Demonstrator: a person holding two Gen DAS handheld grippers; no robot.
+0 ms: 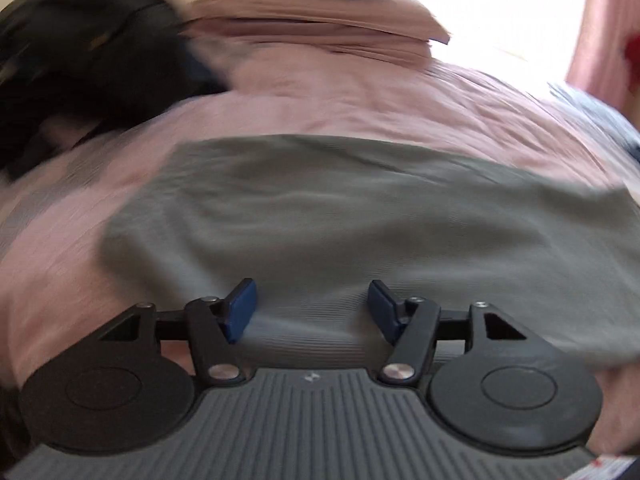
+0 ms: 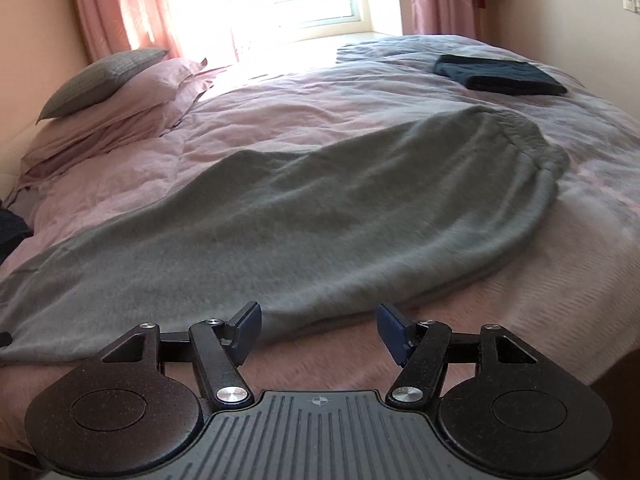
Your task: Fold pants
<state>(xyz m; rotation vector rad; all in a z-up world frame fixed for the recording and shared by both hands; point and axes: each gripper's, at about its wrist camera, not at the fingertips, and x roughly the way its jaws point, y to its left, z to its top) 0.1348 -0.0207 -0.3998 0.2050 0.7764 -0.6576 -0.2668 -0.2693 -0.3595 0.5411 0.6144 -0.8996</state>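
Both your grippers, left gripper [image 1: 312, 308] and right gripper [image 2: 318, 332], hover with jaws apart and empty over the near edge of the grey pants [image 2: 304, 216], spread flat across the pink bed [image 2: 280, 104], probably to pinch that edge.

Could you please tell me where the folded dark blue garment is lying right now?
In the right wrist view, the folded dark blue garment lies at the upper right on the bed, beyond the waistband end of the grey pants.

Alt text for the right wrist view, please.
Grey pants lie spread across a pink bed, waistband far right. The open right gripper hovers at their near edge, holding nothing. Pillows sit left, dark folded clothing behind.
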